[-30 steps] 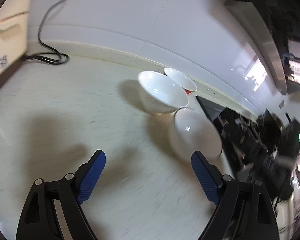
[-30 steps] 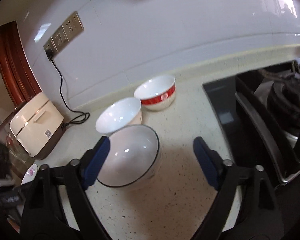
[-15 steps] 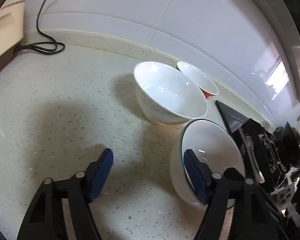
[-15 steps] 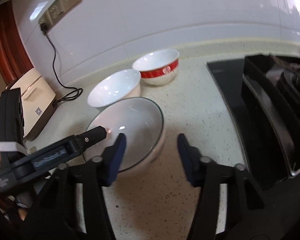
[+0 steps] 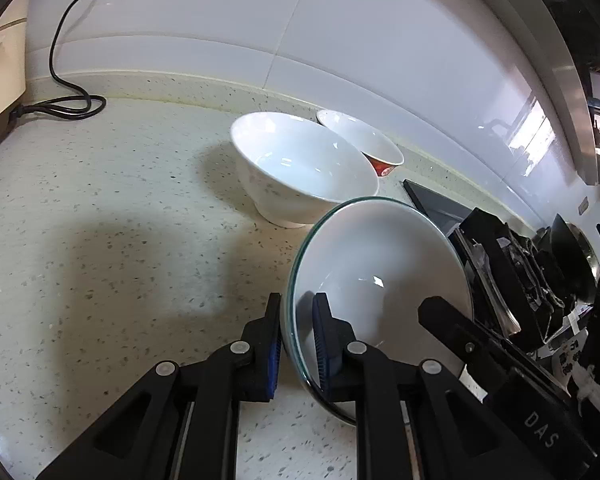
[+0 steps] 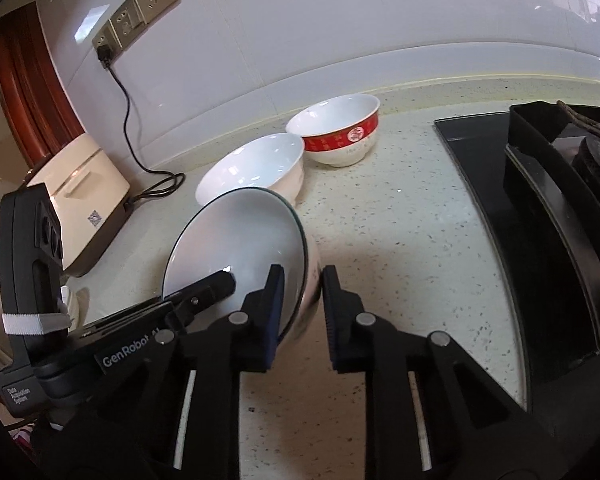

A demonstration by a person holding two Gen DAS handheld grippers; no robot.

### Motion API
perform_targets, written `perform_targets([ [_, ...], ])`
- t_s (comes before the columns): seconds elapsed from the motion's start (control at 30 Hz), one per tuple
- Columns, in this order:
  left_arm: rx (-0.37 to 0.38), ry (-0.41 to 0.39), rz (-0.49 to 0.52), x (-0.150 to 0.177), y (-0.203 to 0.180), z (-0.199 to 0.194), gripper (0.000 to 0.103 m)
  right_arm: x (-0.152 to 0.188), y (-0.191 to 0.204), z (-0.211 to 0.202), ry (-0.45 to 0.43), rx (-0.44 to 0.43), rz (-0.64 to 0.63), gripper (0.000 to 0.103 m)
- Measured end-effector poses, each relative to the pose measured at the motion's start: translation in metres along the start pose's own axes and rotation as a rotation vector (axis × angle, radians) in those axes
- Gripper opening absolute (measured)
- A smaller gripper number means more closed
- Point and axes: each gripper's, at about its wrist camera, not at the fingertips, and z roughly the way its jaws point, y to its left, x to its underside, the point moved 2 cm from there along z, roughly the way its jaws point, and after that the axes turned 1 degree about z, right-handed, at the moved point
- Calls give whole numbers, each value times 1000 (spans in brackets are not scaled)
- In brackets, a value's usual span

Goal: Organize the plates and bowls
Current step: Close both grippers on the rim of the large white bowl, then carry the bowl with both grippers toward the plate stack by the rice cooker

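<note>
Both grippers are pinching the dark-rimmed white bowl (image 5: 380,264) by opposite rims: the left gripper (image 5: 296,336) and right gripper (image 6: 300,300) have just closed, tilting it before them on the speckled counter (image 5: 120,220).

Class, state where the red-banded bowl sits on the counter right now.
In the right wrist view, the red-banded bowl stands at the back by the wall, just right of the plain white bowl and left of the stove.
</note>
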Motion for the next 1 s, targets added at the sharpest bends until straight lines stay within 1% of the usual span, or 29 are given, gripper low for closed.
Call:
perform_targets([
  [0.17, -15, -34, 3, -2, 6, -11, 16, 1, 7, 0, 0, -41, -23, 20],
  [0.3, -18, -54, 12, 0, 9, -14, 16, 2, 8, 2, 6, -71, -13, 20],
  [0.43, 2, -59, 9, 2, 10, -17, 16, 3, 5, -2, -13, -86, 11, 19],
  [0.63, 34, -39, -36, 6, 18, -22, 17, 8, 11, -6, -28, -53, 42, 19],
  [0.73, 42, -34, -56, 11, 27, -28, 17, 13, 20, -5, -18, -36, 49, 19],
  [1.0, 54, -60, -126, 20, 59, -51, 17, 27, 50, -2, -2, -53, 27, 19],
])
